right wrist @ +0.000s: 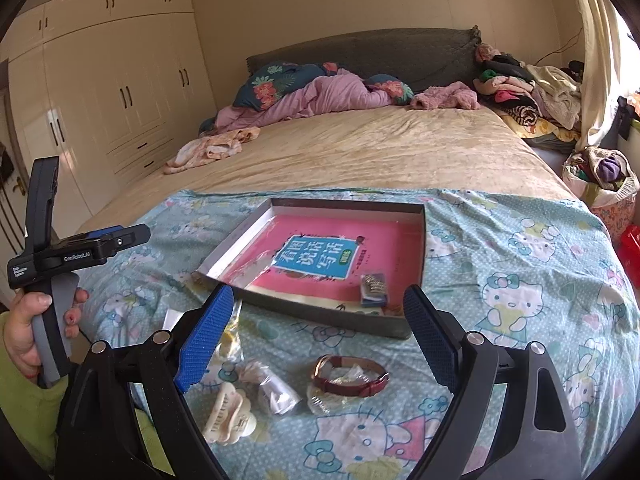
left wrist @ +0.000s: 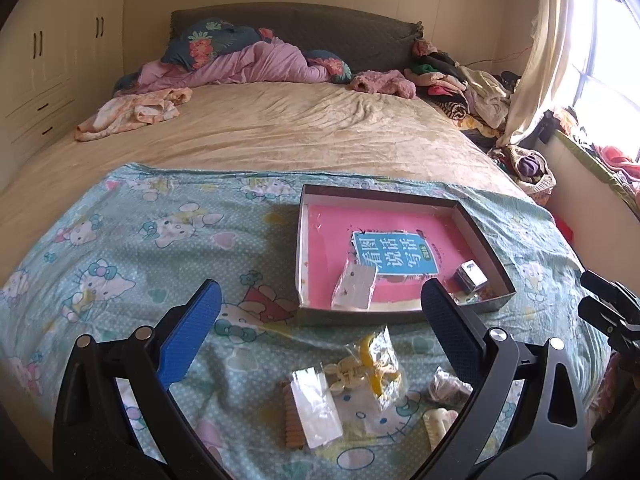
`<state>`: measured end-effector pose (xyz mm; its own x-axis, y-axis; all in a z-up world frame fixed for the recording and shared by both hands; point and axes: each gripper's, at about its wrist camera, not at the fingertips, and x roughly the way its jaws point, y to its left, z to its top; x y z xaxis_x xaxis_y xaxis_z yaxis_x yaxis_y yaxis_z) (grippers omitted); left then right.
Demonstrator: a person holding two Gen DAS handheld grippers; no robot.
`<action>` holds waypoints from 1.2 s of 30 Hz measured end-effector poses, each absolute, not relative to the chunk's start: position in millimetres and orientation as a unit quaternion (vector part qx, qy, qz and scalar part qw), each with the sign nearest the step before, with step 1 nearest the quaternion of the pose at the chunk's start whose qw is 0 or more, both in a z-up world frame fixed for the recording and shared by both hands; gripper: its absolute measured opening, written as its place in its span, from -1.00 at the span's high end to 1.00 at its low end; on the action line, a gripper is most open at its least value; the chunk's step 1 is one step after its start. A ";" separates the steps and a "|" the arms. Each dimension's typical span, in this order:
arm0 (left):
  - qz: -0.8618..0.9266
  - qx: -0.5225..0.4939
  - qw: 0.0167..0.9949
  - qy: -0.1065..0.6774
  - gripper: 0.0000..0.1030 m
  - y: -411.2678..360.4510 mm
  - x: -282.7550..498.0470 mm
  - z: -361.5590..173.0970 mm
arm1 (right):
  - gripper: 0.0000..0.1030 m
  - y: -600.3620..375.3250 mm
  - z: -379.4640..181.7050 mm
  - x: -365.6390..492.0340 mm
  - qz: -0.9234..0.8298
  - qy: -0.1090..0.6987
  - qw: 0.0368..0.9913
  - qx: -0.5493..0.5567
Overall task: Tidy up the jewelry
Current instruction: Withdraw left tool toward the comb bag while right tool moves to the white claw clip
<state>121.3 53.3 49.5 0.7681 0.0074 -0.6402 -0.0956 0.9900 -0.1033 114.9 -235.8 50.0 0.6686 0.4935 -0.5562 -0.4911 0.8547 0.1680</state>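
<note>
Below my wide, empty right gripper (right wrist: 320, 336) lay the stiff, light clip (right wrist: 229, 420) and the limp watch (right wrist: 350, 374), best pinched across its strap; my left gripper (left wrist: 320, 332) gaped empty too.

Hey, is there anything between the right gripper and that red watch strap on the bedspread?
Nothing visible. The right gripper hangs open above the red watch strap, which lies between its fingers in view. A crumpled clear wrapper lies under the strap, not over it.
</note>
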 end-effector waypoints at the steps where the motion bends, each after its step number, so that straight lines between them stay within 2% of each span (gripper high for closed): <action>1: 0.028 -0.064 0.938 0.340 -0.81 54.0 119.7 48.6 | -0.67 -233.9 49.4 111.8 0.272 0.307 0.912 0.001; 36: 0.029 -0.040 0.913 0.405 -0.81 55.1 64.3 -15.5 | -0.67 -174.4 -20.2 56.8 0.340 0.417 0.842 -0.039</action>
